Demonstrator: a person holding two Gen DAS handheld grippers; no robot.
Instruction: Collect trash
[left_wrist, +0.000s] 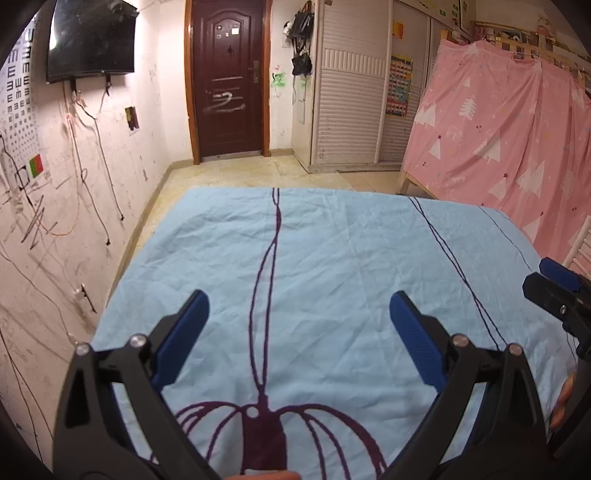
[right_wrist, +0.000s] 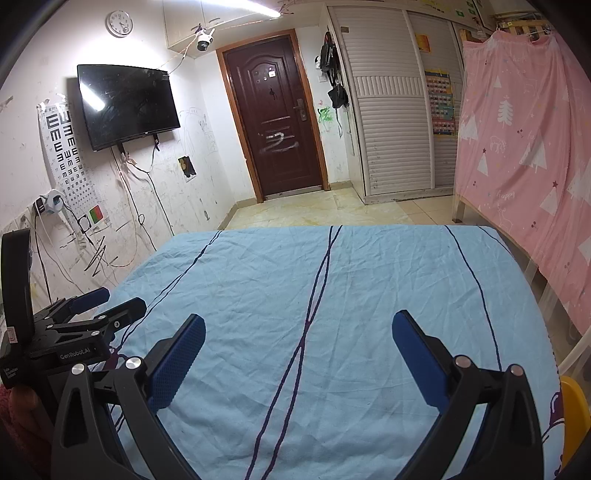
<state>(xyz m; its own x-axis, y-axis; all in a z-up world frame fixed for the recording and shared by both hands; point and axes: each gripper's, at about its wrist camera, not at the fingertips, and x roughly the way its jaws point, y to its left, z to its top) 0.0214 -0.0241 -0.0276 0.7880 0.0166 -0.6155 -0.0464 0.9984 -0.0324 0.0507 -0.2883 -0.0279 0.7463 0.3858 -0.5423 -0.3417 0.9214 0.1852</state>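
Above the blue bedsheet (left_wrist: 332, 258), left gripper (left_wrist: 299, 306) and right gripper (right_wrist: 299, 328) both gape wide, holding nothing.

The bed (left_wrist: 332, 277) is covered edge to edge by a light blue sheet (right_wrist: 369, 295), creased but lying flat. Thin dark purple lines (right_wrist: 314, 295) run from the far edge at 12 o'clock toward 6 o'clock. In the left wrist view they join a purple looped motif (left_wrist: 266, 435) at 6 o'clock. The tiled floor (right_wrist: 314, 210) lies beyond the bed at 12 o'clock; a floor strip (left_wrist: 147, 221) runs along the bed at 10 o'clock.
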